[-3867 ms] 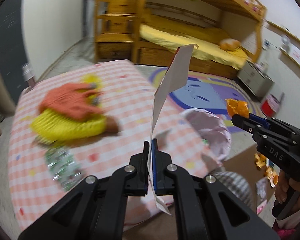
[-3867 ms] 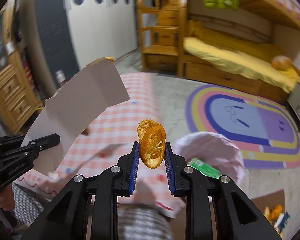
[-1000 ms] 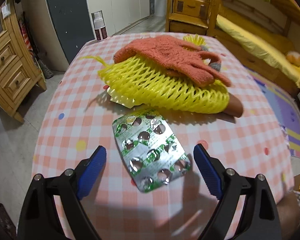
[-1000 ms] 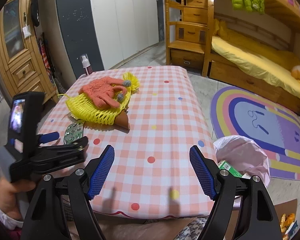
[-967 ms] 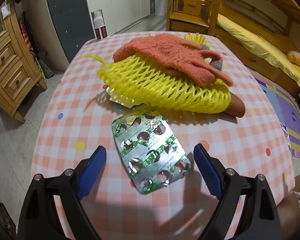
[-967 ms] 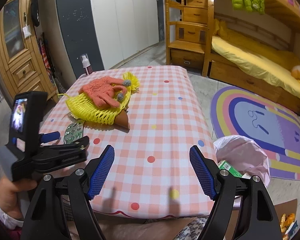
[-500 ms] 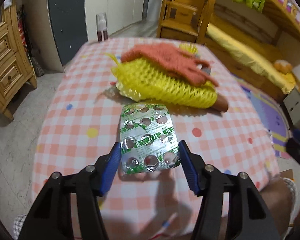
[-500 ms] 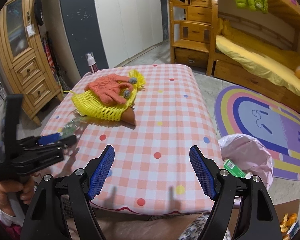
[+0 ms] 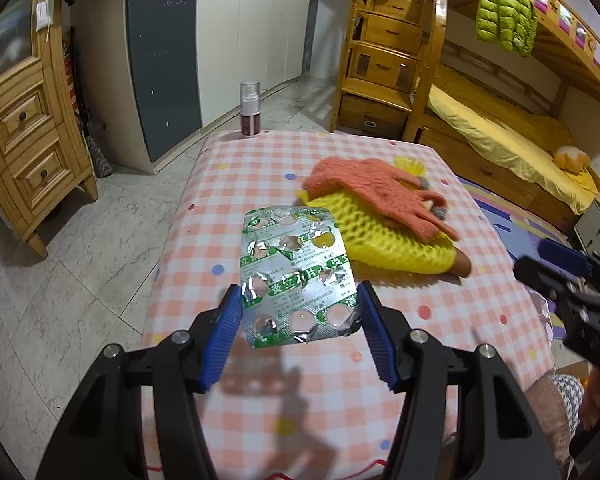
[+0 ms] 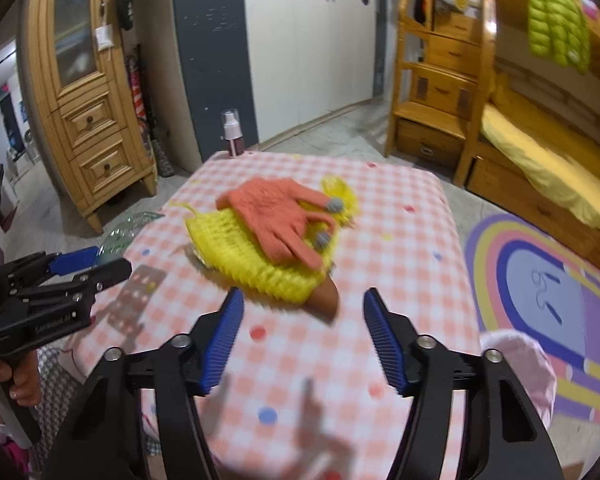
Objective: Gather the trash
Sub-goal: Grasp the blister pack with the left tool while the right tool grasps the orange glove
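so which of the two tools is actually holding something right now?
The left tool: the used blister pack is pinched between its blue pads, lifted off the table. The right tool is open and empty.

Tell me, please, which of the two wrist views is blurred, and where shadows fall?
Right wrist view: motion-blurred, smearing the orange glove and yellow foam net. Left wrist view: sharp; the blister pack in the left gripper casts a shadow on the checked tablecloth.
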